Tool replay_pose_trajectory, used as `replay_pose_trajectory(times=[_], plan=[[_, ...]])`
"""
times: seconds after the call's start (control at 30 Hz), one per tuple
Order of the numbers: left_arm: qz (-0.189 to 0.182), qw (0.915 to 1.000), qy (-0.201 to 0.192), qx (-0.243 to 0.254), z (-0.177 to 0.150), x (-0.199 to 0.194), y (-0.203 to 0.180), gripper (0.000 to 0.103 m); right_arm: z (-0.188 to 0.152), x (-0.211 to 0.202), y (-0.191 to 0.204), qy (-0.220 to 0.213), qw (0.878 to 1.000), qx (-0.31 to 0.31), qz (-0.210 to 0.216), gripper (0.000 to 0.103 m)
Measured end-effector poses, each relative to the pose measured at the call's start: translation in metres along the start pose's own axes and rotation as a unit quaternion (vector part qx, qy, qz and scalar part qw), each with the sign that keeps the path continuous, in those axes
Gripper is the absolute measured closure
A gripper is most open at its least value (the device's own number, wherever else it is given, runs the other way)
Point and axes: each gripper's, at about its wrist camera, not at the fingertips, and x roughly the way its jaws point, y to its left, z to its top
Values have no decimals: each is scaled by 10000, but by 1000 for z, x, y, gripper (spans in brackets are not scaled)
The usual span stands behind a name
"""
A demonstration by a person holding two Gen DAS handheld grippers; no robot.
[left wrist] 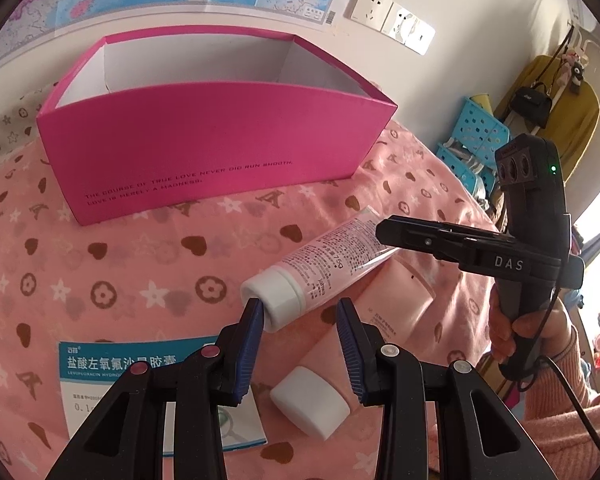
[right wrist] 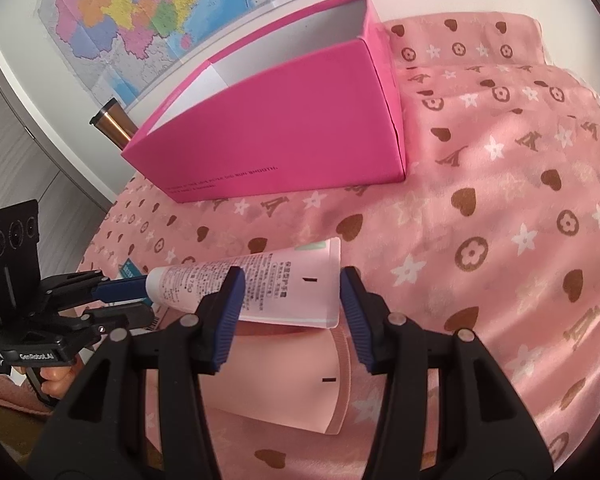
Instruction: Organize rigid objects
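A pink tube with a white cap [left wrist: 324, 264] lies on the pink cloth, resting across a second, plainer pink tube [left wrist: 396, 304] with a white cap. My left gripper [left wrist: 300, 320] is open, its jaws around the upper tube's cap. My right gripper [right wrist: 292, 304] is open, its jaws around the flat tail of the upper tube [right wrist: 276, 280], with the second tube [right wrist: 284, 380] below it. An open magenta box [left wrist: 204, 136] stands behind; it also shows in the right wrist view [right wrist: 284, 132]. A medicine box [left wrist: 112, 368] lies at the left.
A patterned pink cloth [right wrist: 500, 220] covers the surface. A copper tumbler [right wrist: 112, 124] stands behind the box at the left. A wall map [right wrist: 148, 8] and sockets [left wrist: 388, 16] are behind. Blue baskets [left wrist: 476, 136] stand at the right.
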Motion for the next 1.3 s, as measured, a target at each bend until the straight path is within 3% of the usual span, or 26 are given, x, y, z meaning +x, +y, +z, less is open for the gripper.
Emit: replay_pose_trajectory(times=[1.3], plan=[[183,9960,-798,344,41,-37,-12,66,40,-43,26,-738,9960,-497,19,51]])
